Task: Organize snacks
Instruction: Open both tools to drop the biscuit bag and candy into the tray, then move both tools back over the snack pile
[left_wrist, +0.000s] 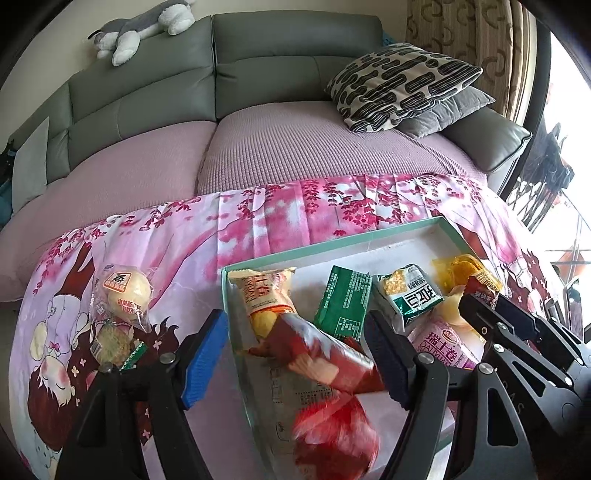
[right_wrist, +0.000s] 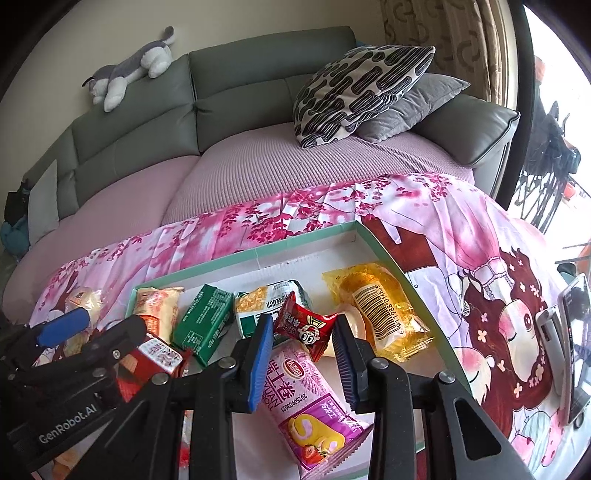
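A shallow green-rimmed box (left_wrist: 332, 246) (right_wrist: 258, 251) lies on a pink cartoon cloth and holds several snack packs. My left gripper (left_wrist: 299, 349) is open over the box's left end, its fingers either side of a red snack pack (left_wrist: 332, 365) lying in the box; the pack's near end is blurred. My right gripper (right_wrist: 304, 349) is open above a pink Swiss-roll pack (right_wrist: 306, 402) and a small red candy pack (right_wrist: 303, 326). Outside the box, left of it, lie a round bun pack (left_wrist: 123, 295) and a small green-edged pack (left_wrist: 112, 343).
In the box also lie a green pack (right_wrist: 203, 321), a cream pack (right_wrist: 157, 306), a corn-print pack (right_wrist: 264, 302) and a yellow pack (right_wrist: 380, 314). A phone and power bank (right_wrist: 569, 339) lie at the cloth's right. A grey sofa (left_wrist: 258, 92) with cushions stands behind.
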